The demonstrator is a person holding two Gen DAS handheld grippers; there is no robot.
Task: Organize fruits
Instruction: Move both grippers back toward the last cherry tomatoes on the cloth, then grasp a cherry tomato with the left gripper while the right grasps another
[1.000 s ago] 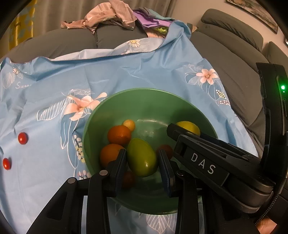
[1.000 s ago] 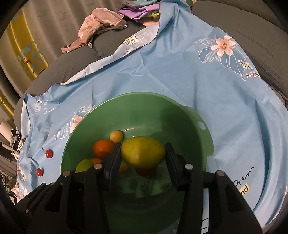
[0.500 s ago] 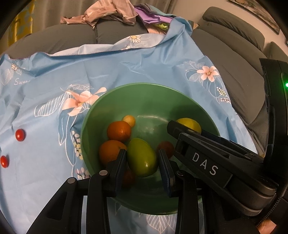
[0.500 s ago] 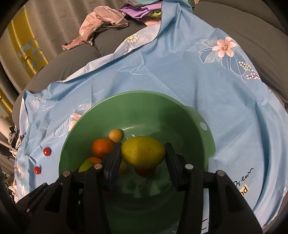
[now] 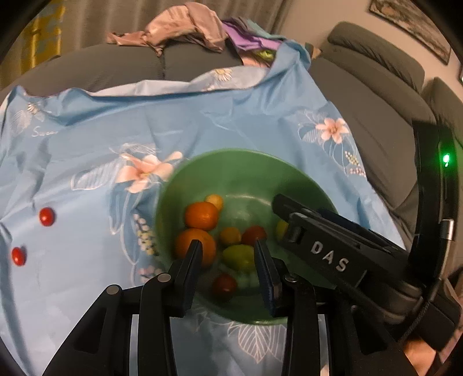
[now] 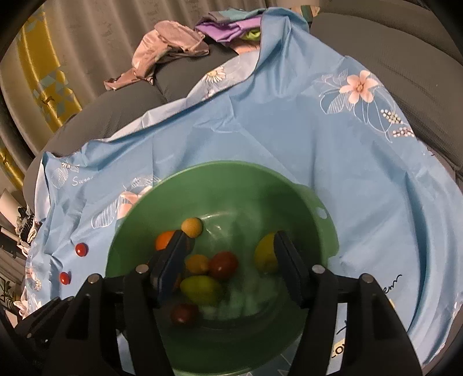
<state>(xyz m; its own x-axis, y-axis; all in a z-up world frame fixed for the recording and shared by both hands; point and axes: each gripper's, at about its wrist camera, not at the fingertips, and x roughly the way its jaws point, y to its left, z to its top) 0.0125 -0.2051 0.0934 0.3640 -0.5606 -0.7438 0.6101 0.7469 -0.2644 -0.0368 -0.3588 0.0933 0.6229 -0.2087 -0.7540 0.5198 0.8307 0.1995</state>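
A green bowl (image 5: 246,165) (image 6: 220,179) sits on a blue flowered cloth and holds several fruits. A green lemon (image 5: 238,256) (image 6: 201,289) lies loose on the bowl floor. A yellow lemon (image 6: 264,254) (image 5: 281,228) lies loose by the bowl's right wall. Two oranges (image 5: 201,215) and small red fruits (image 6: 223,264) lie with them. My left gripper (image 5: 228,254) is open and empty above the bowl. My right gripper (image 6: 230,251) is open and empty above the bowl; its body (image 5: 332,254) shows in the left wrist view.
Two small red fruits (image 5: 47,216) (image 5: 18,256) lie on the cloth (image 5: 86,173) left of the bowl; they also show in the right wrist view (image 6: 81,249) (image 6: 64,277). A grey sofa (image 5: 370,86) with a pile of clothes (image 5: 185,20) surrounds the cloth.
Both grippers have opened. The green lemon has dropped from the left gripper and the yellow lemon from the right gripper into the bowl.
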